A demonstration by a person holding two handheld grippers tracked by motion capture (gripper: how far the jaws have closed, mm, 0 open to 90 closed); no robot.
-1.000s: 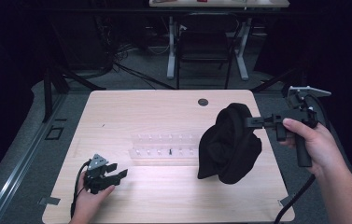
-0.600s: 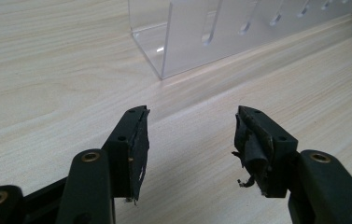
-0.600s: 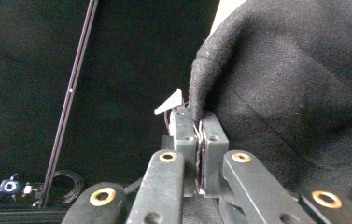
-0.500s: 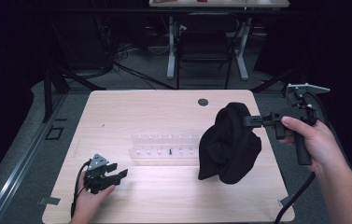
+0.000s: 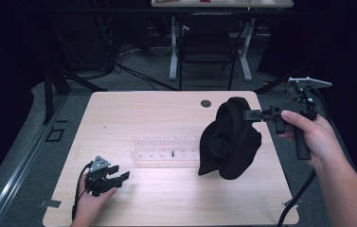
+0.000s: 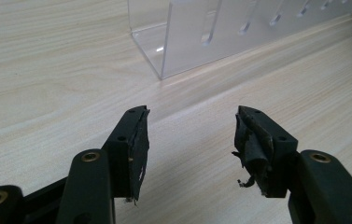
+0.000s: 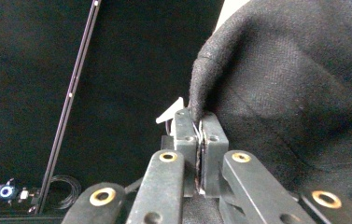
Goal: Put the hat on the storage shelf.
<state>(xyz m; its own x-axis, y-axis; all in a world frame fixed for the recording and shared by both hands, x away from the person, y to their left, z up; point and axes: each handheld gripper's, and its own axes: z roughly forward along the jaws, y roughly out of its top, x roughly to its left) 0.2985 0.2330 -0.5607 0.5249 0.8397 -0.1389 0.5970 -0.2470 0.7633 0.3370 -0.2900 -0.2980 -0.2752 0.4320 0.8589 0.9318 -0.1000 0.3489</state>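
- The right claw (image 5: pixel 251 115), raised at the right edge of the surface (image 5: pixel 166 118), was clamped on a black cloth (image 5: pixel 228 139) hanging there.
- The left claw (image 5: pixel 119 176) rested open, near left.
- A clear plastic rack (image 5: pixel 166 151) lay mid-surface; the room behind was dark.

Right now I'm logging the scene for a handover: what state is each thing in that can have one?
black cloth: lifted by its top edge, hanging bunched, lower end at the table.
right gripper: jaws shut on the cloth's edge, held up level.
left gripper: jaws open, nothing between them, low over the wooden table.
clear plastic rack: lying on the table, untouched.
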